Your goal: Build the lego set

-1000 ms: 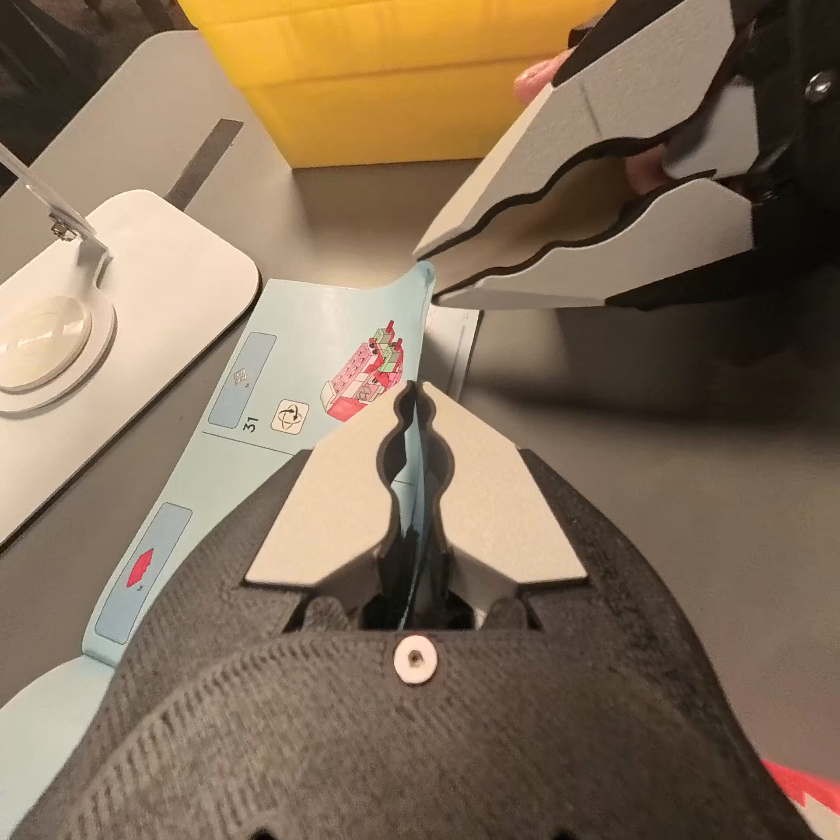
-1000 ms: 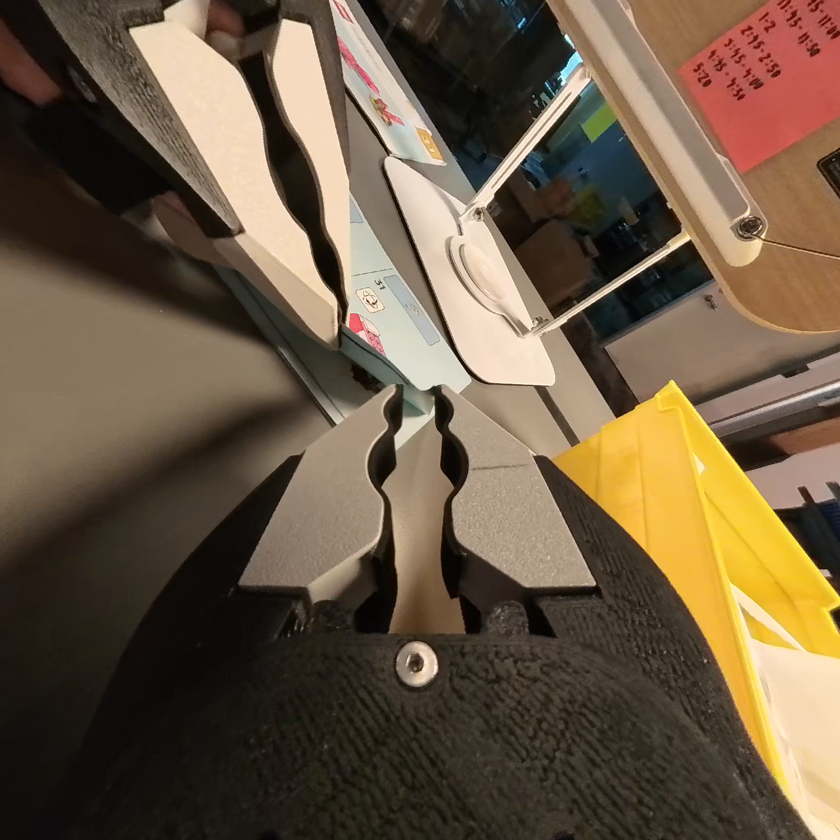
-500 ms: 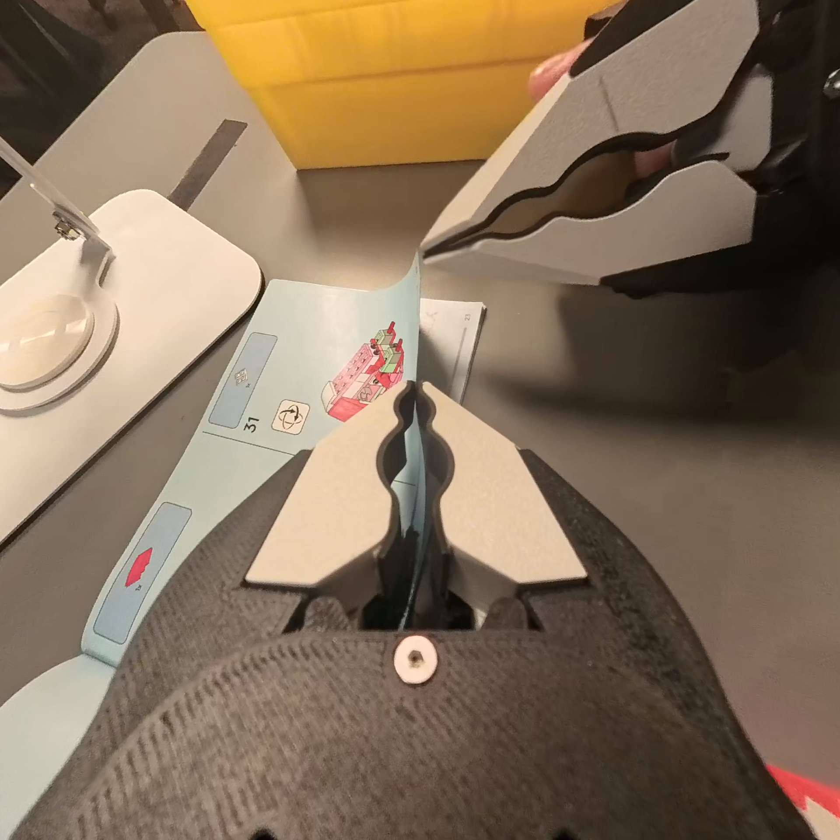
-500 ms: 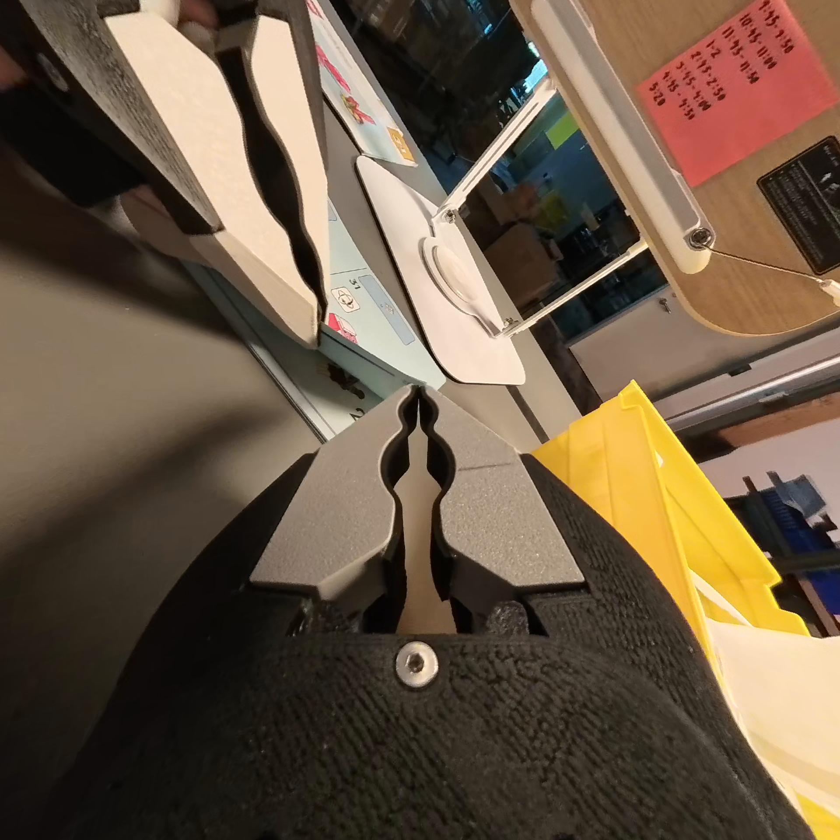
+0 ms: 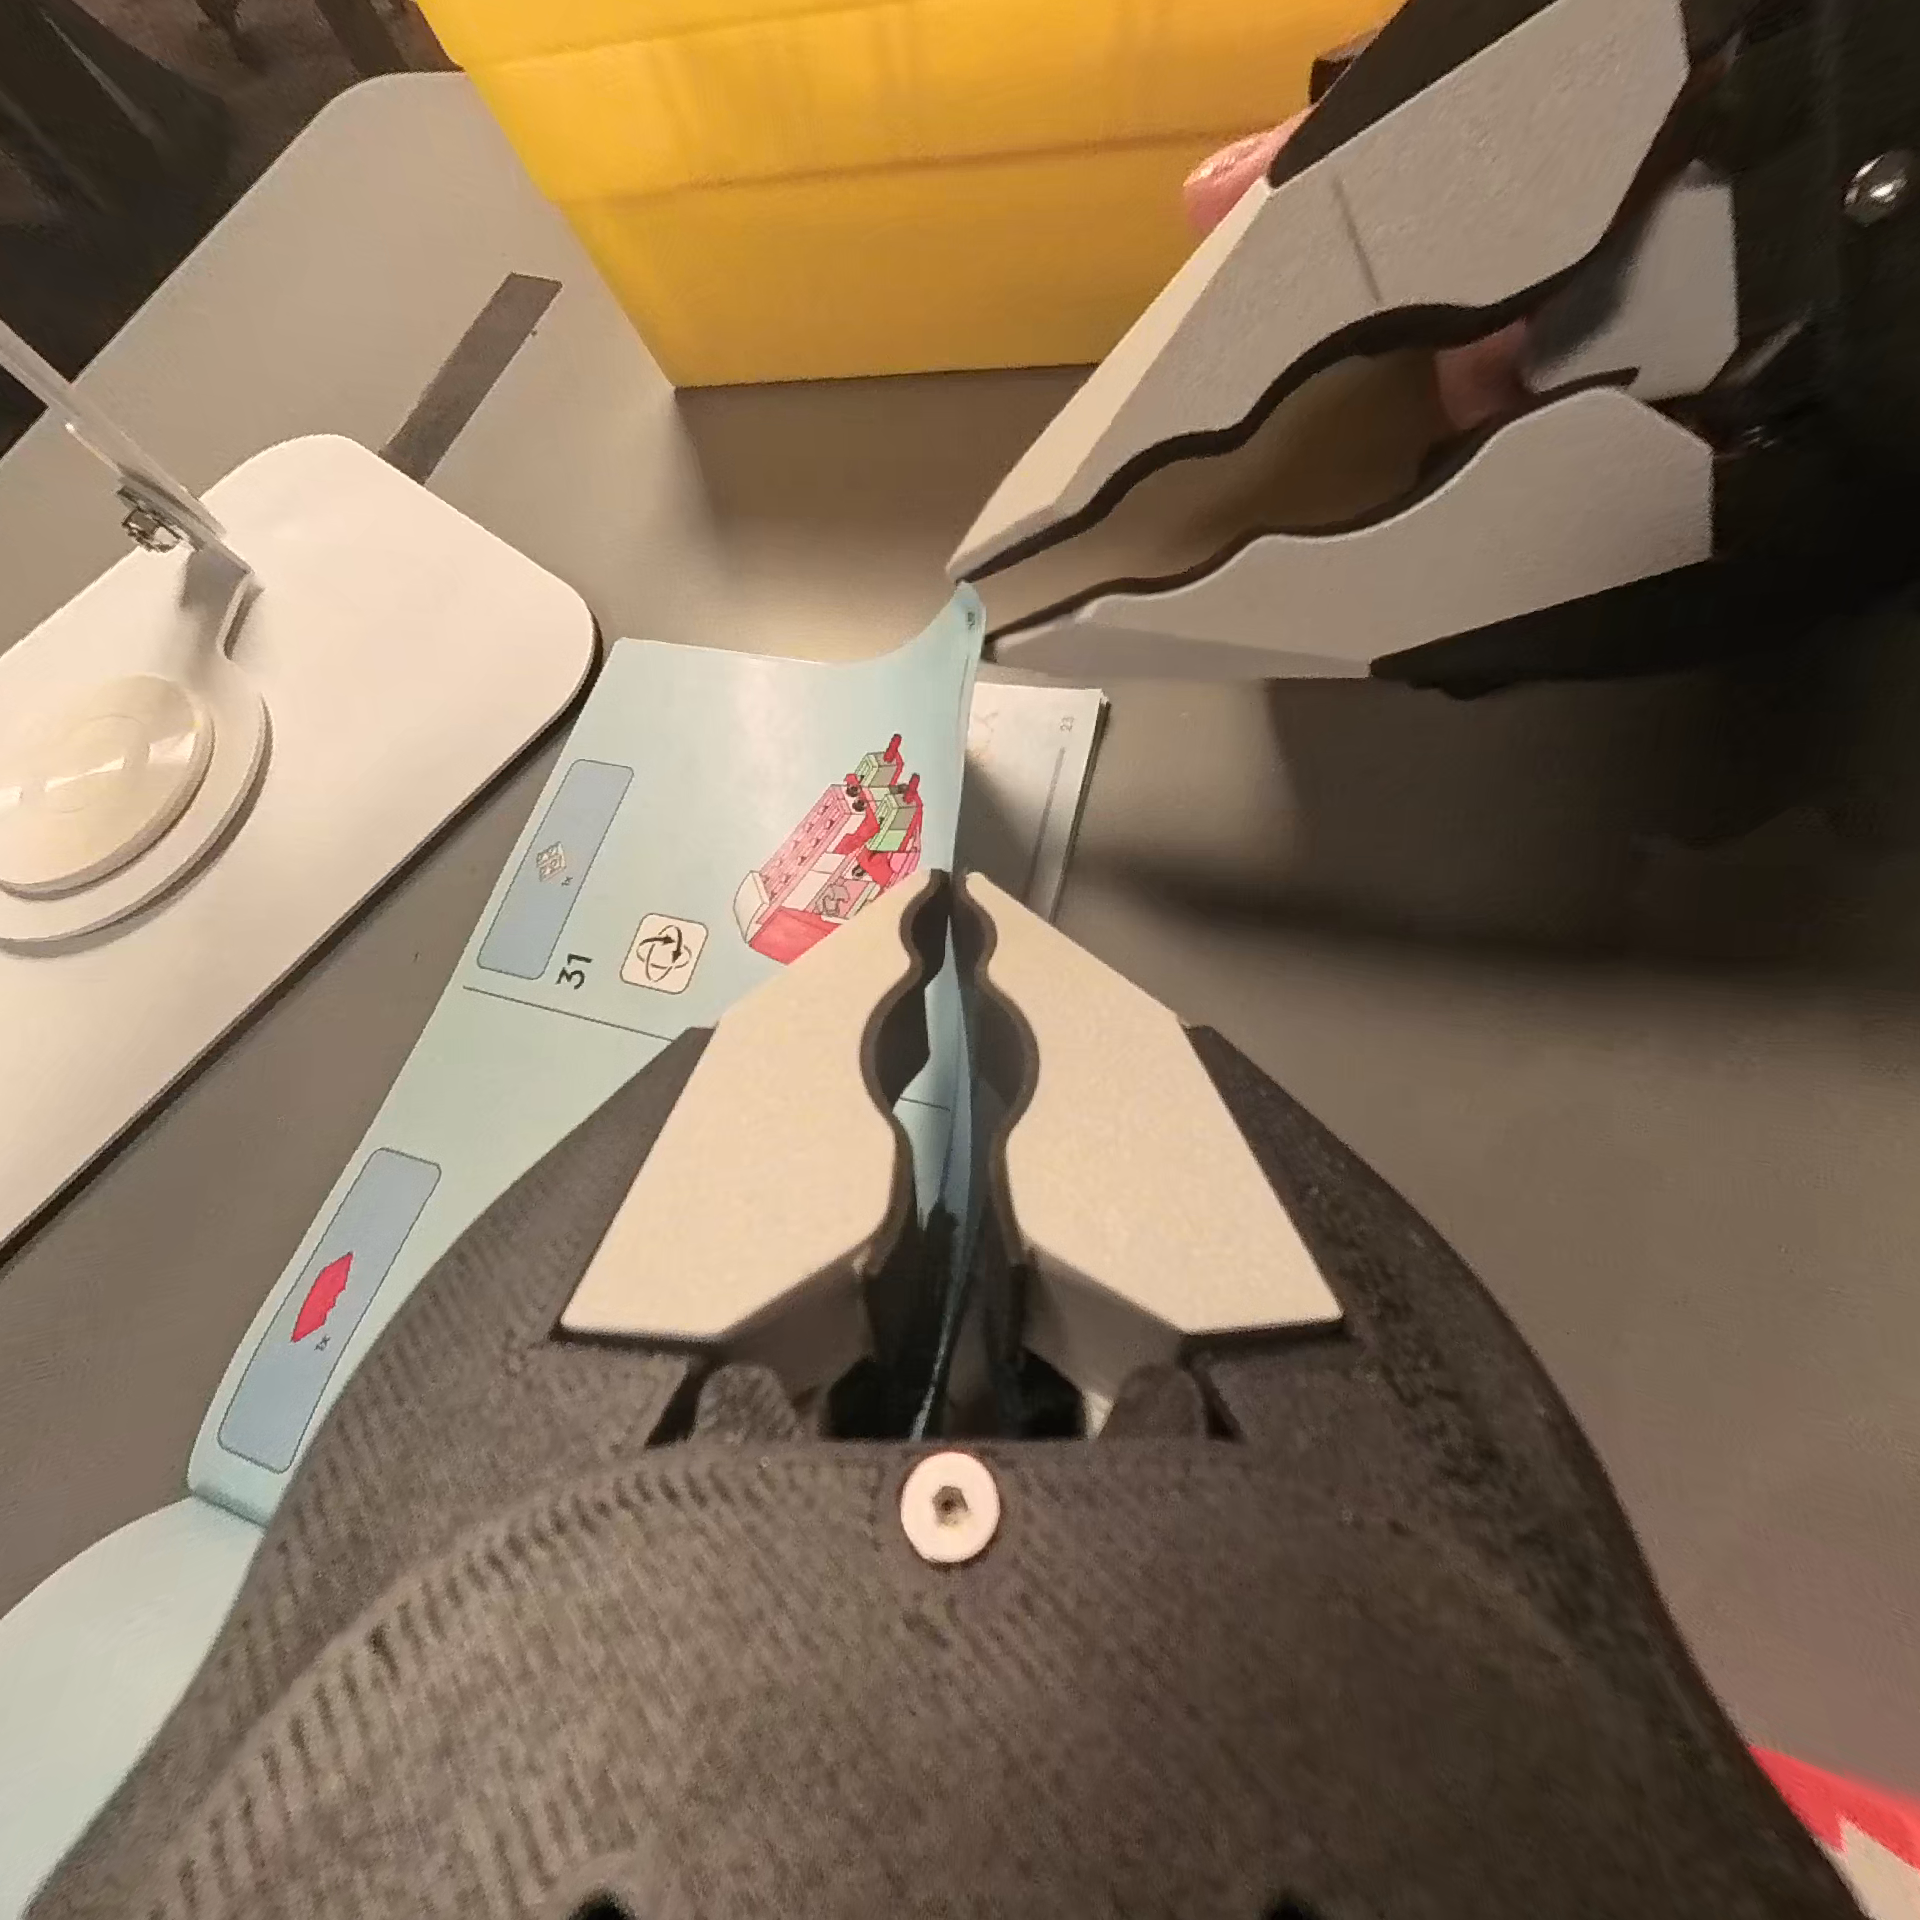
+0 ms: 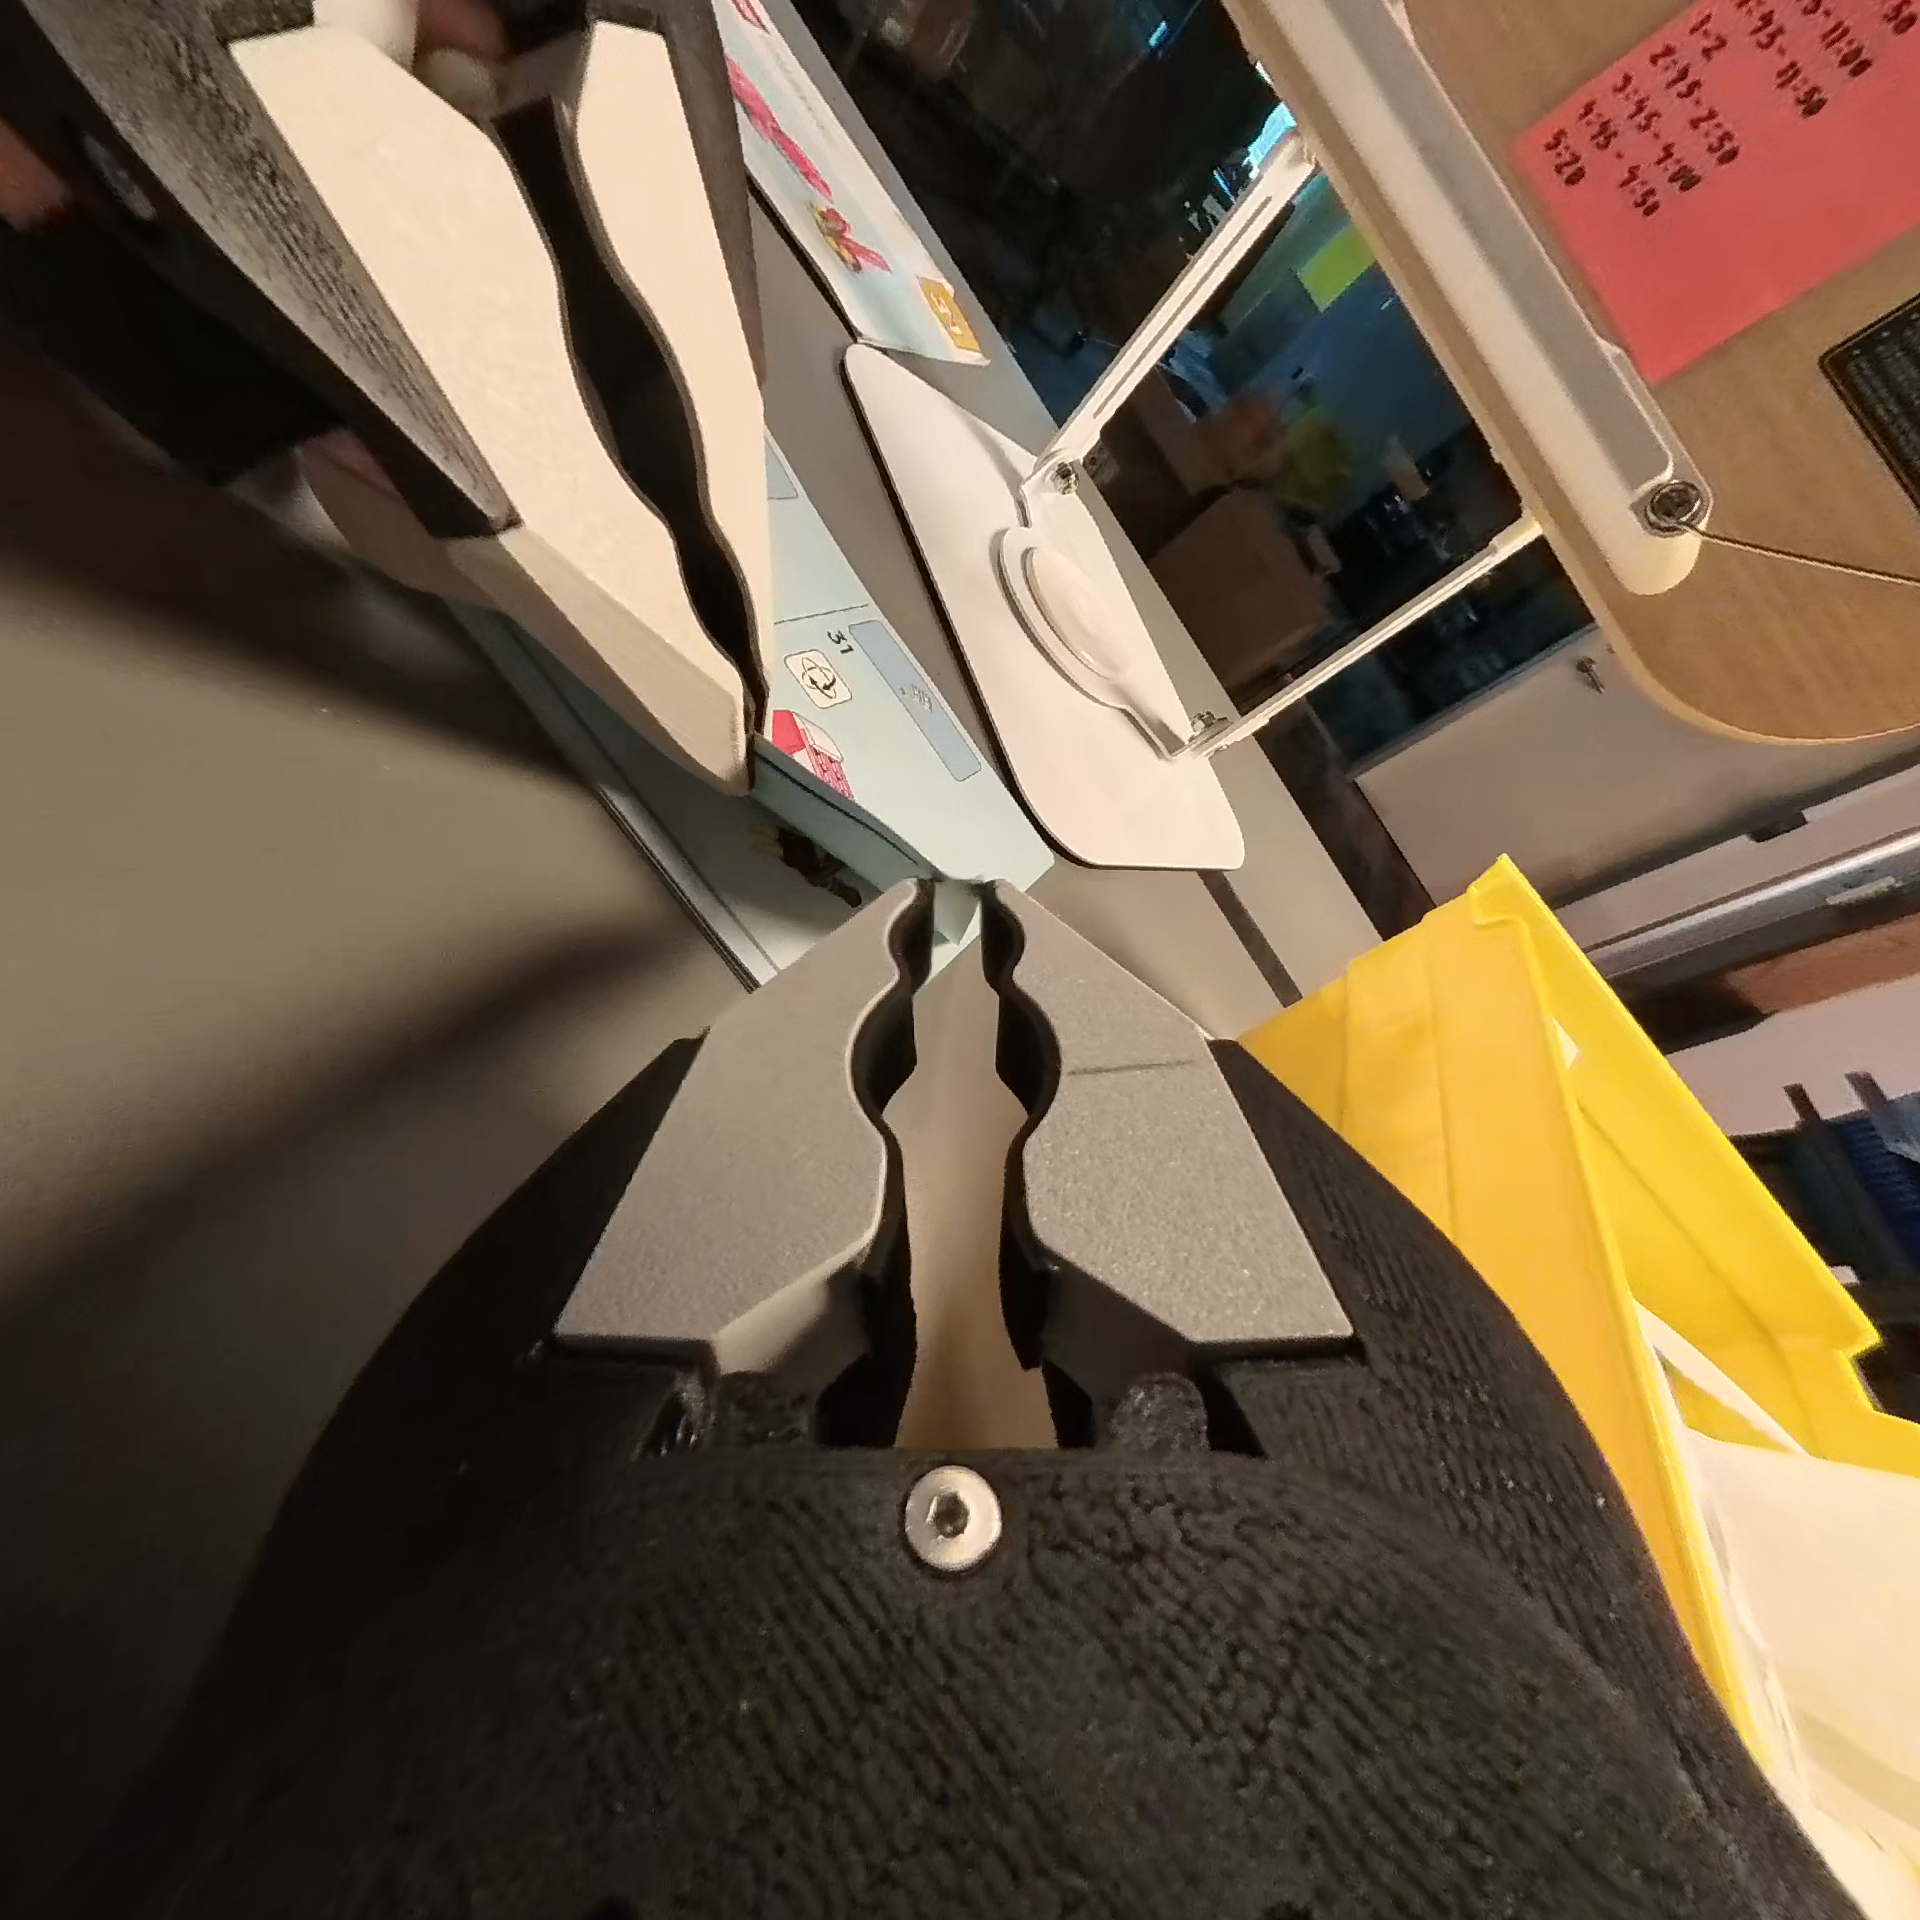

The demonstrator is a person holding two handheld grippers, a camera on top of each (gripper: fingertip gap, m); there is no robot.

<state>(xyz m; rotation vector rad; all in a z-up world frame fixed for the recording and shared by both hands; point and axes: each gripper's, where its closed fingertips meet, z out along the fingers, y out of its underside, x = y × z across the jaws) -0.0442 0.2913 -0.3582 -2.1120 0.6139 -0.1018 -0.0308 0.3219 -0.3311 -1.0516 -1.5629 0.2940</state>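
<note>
My left gripper's (image 5: 951, 883) body hides the booklet's (image 5: 727, 748) lower half; the yellow bin (image 5: 883, 187) runs off the frame's top.

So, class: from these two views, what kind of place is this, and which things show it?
Probably a workshop or storeroom bench: a grey tabletop holding a yellow plastic storage bin, a pale-blue building-brick instruction booklet and a white lamp base, with dim stacked boxes behind.

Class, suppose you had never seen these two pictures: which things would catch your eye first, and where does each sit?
The yellow bin at the far side of the grey table stands out most. Next is the pale blue booklet page, lifted on edge and pinched by the left hand-held gripper, with the right hand-held gripper open at its top corner. A white lamp base lies to the left.
</note>
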